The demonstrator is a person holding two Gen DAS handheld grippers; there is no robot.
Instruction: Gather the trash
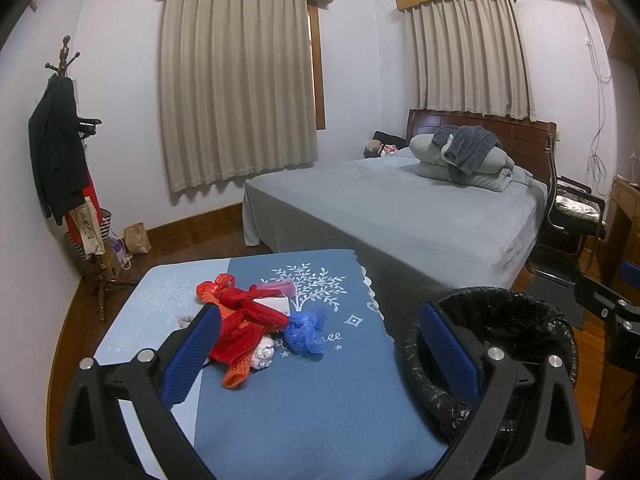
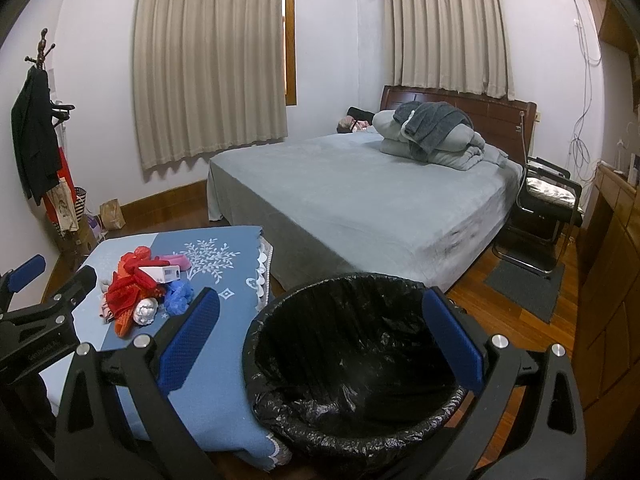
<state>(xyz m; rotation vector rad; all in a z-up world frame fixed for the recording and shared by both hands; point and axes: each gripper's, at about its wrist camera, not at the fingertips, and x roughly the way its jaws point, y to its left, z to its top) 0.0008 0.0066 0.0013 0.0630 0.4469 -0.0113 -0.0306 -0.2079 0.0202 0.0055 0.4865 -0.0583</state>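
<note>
A pile of trash lies on a blue-clothed table [image 1: 304,400]: red and orange mesh bags [image 1: 240,328], a crumpled blue plastic bag [image 1: 306,330], a white crumpled wad [image 1: 262,354], a small white box [image 1: 276,303] and a pink item [image 1: 276,287]. A bin lined with a black bag [image 2: 352,360] stands right of the table. My left gripper [image 1: 320,354] is open above the table, its left finger beside the red mesh. My right gripper [image 2: 320,340] is open above the bin. The pile [image 2: 132,292] and the left gripper [image 2: 52,276] show in the right wrist view.
A bed with grey bedding [image 2: 360,200] stands behind the table and bin. A coat rack with clothes [image 1: 64,160] and a paper bag [image 1: 137,238] are at the left wall. A black chair [image 2: 548,208] and wooden cabinets [image 2: 612,280] are at the right.
</note>
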